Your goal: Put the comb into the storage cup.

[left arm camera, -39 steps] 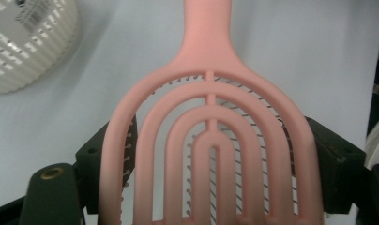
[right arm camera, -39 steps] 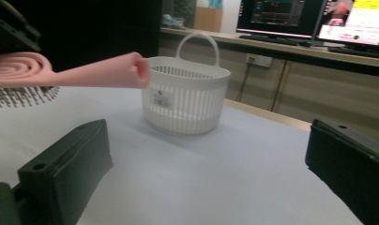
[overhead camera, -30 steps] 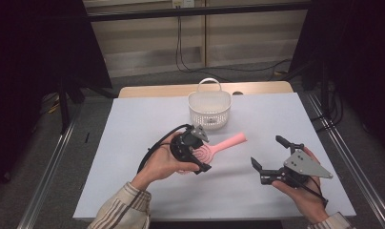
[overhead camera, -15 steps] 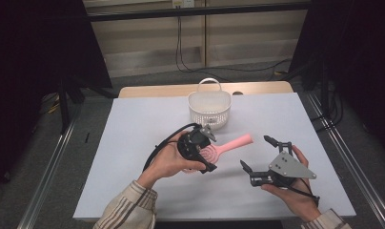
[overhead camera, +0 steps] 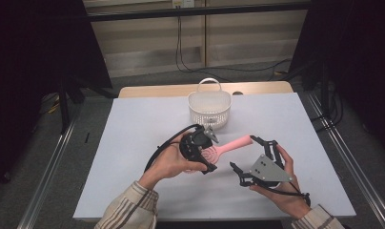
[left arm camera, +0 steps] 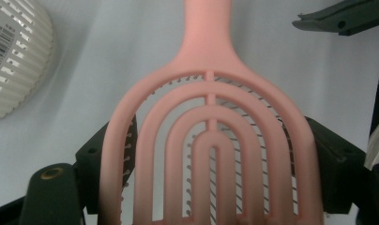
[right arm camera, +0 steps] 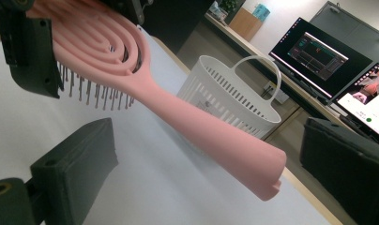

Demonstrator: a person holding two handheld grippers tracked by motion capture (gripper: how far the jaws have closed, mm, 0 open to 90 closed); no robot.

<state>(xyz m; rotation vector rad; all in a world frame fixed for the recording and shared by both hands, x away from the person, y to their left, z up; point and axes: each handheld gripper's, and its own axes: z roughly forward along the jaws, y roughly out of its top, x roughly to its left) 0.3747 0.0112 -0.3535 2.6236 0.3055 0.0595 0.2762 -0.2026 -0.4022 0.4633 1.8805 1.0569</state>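
The white table (overhead camera: 133, 157) bears a white basket (overhead camera: 209, 108) at its far side. Just in front of that basket, the left gripper (overhead camera: 200, 145) clamps the pink hairbrush (overhead camera: 228, 144) by its head, handle free. The right gripper (overhead camera: 253, 157), jaws wide and just closing slightly, flanks the handle without touching, likely for a handover.
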